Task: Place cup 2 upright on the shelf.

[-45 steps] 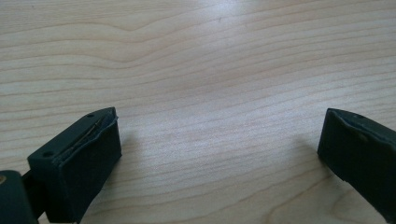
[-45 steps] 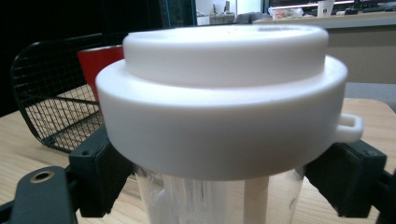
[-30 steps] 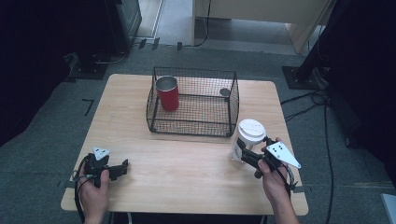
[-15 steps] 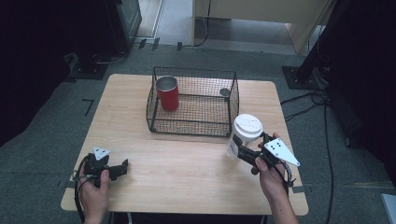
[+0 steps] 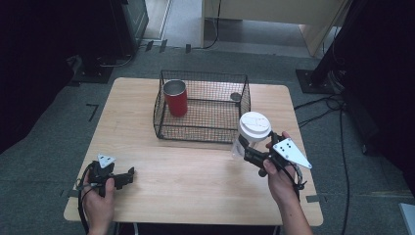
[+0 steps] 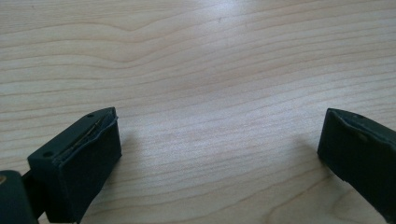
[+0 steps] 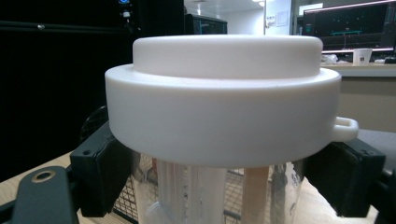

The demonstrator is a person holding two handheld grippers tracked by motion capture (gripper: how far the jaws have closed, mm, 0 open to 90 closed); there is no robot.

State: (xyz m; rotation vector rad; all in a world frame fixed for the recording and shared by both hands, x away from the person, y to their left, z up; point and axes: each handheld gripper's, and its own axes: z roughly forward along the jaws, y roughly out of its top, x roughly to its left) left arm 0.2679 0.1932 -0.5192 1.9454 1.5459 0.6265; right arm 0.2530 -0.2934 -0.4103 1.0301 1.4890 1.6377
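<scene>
Jar: a clear jar (image 5: 243, 142) with a white lid (image 5: 254, 125) is sitting between the right gripper's jaws, clear of the tabletop, just in front of the basket's near right corner.
Table: the wooden table (image 5: 195, 181) is lying under both grippers and is spreading out directly below the left jaws in the left gripper view.
Basket: a black wire basket (image 5: 203, 131) is standing beyond the right jaws, well apart from the left ones.
Red cup: a red cup (image 5: 175, 97) is standing upright inside the basket, in its far left corner, far from both pairs of jaws.
Lid: in the right gripper view the lid (image 7: 224, 98) is overhanging the jaws, its rim resting just above them, with a small tab sticking out over the right-hand jaw.
Right gripper: the right gripper (image 5: 250, 152) is clamping the jar's clear body just below the lid, one jaw pressing on each side.
Left gripper: the left gripper (image 5: 128, 175) is lying low on the table's near left part, its jaws standing wide apart with bare wood between them.
Small round thing: a small grey round thing (image 5: 236, 97) is lying in the basket's far right corner, beyond the jar; what it is I cannot tell.
</scene>
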